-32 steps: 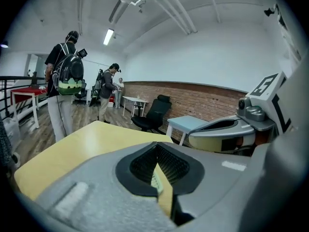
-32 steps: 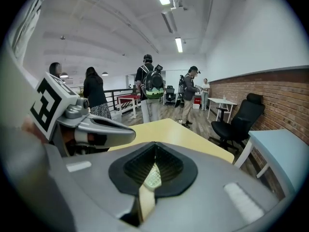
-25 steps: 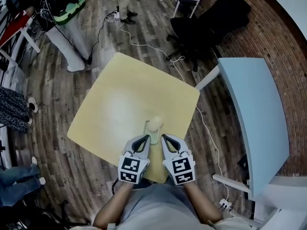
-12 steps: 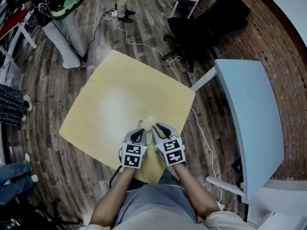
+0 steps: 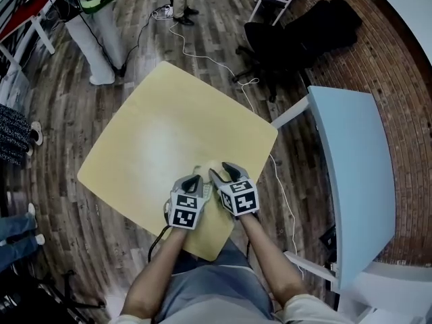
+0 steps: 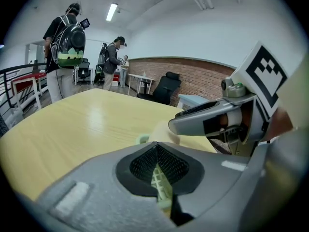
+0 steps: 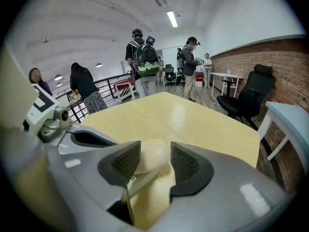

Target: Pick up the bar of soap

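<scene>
Key relation: the bar of soap (image 7: 152, 153) lies dead ahead of the right gripper (image 7: 154, 162) and is already inside its mouth. The jaws have just been opening and stand apart with the bar between the pads. No squeeze shows, so it's not a grasp yet. Head view agrees: the bar of soap (image 5: 211, 170) is on the table (image 5: 148, 127) toward the person's edge, with the right gripper (image 5: 221, 172) coming at it from the person's side, angled down. The left gripper (image 6: 157, 167) is clenched on the pale green slatted soap dish (image 6: 160, 183) that the bar appears to rest on (its rim pokes out ahead, at the bar's base). So the left is the holder, just beside the right, and I see no contact with the soap. The right is the nearer hand and the one lined up. Long axis: the bar looks rounded and seems to run roughly along the right gripper's pointing line, so the pads would close across its short width. That's a judgement, since the wide-angle view leaves doubt. Next move, as I read it: barely any advance, close on the flanks, lift straight off the dish. Risk: a slick bar squirting forward if the pads land past its widest point.
</scene>
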Available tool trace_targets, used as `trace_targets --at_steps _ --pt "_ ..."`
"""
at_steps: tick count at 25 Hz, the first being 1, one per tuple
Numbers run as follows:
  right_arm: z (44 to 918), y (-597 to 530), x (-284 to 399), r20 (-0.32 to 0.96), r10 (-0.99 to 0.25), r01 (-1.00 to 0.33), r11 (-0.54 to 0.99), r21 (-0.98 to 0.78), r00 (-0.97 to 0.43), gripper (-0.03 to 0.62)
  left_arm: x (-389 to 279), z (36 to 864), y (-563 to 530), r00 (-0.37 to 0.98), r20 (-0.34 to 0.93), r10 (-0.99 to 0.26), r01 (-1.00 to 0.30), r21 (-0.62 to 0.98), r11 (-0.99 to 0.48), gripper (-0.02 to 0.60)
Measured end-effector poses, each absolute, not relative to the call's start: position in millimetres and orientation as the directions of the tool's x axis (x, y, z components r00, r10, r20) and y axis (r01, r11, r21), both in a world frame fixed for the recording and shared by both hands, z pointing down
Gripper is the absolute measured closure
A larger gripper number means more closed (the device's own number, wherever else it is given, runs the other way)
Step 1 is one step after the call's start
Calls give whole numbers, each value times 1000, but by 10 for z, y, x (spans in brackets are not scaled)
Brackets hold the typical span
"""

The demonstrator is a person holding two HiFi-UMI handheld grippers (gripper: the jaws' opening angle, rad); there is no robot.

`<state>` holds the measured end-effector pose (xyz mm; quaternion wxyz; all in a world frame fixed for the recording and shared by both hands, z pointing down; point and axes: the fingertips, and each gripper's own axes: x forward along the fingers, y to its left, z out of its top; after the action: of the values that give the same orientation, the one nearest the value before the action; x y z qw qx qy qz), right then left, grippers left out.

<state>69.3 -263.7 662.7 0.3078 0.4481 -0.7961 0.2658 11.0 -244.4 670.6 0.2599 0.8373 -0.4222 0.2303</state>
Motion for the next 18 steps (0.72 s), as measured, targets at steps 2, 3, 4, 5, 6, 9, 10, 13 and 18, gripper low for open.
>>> trace_targets --at_steps 2,3,4,5,6,9,10,13,18 --pt "6685 -2638 716 731 -528 -881 422 -216 -432 385 123 6696 -2417 551 602 -578 -819 256 -514 578" --pt "6713 -2637 724 730 -514 -879 400 -260 -449 377 136 6697 -2405 561 601 -569 -812 266 -519 578" --pt "6733 -2646 726 727 -504 -875 382 -297 -467 376 148 6700 -2402 571 601 -560 -805 275 -526 578" --pt "6744 -2665 721 721 -499 -871 372 -322 -480 375 155 6705 -2406 578 601 -553 -799 279 -532 578" --pt "6750 -2688 711 717 -499 -868 368 -334 -488 367 155 6711 -2411 582 601 -548 -796 280 -538 578" --pt "6772 -2695 676 710 -495 -862 367 -351 -500 358 148 6726 -2400 585 600 -545 -791 277 -545 578" --pt "6783 -2686 663 708 -487 -855 370 -363 -511 359 151 6727 -2398 586 599 -546 -791 277 -545 578" --pt "6816 -2712 598 695 -447 -821 393 -413 -563 339 160 6717 -2425 587 597 -547 -790 272 -550 578" --pt "6899 -2744 468 664 -382 -761 415 -499 -643 296 144 6719 -2446 602 598 -529 -776 283 -564 578"
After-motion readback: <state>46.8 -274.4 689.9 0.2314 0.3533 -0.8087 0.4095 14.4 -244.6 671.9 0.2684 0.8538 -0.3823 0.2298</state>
